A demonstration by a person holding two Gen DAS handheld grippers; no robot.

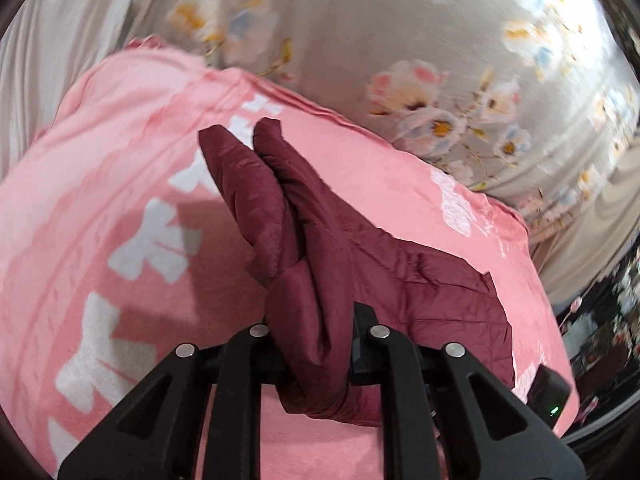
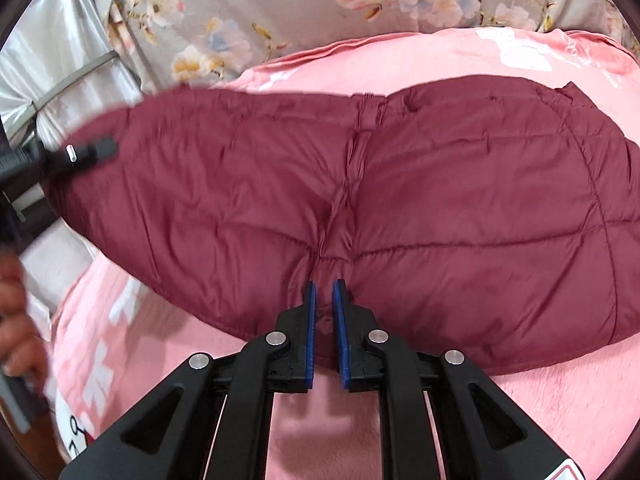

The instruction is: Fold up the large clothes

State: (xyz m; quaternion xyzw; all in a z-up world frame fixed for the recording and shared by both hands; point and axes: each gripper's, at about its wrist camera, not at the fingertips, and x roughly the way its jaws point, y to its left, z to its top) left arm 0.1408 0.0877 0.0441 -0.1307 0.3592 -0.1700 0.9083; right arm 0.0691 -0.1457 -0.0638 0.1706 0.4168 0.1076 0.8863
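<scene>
1. A maroon quilted jacket (image 2: 400, 208) lies spread across a pink blanket (image 2: 320, 420) with white printed shapes, and the blanket covers a bed dressed in a grey floral sheet (image 2: 280, 4).
2. The right hand-held gripper (image 2: 325, 332) is clamped on the near hem of the jacket at its middle seam; a pinch of maroon fabric sits between the blue pads (image 2: 311, 332), and the cloth puckers upward from that spot.
3. The left hand-held gripper (image 1: 312, 356) is closed on a bunched fold of the jacket (image 1: 304, 240) (its fingertips are buried in the cloth), and a doubled flap of fabric stands up and away from the jaws over the pink blanket (image 1: 100, 160).
4. In the right wrist view the left hand-held gripper (image 2: 86, 154) shows, blurred, at the jacket's left end, with a person's hand (image 2: 16, 320) at the left edge of the picture.
5. In the left wrist view the grey floral sheet (image 1: 400, 40) fills the far side, and part of a black device with a green light (image 1: 550, 398) shows at the lower right.
</scene>
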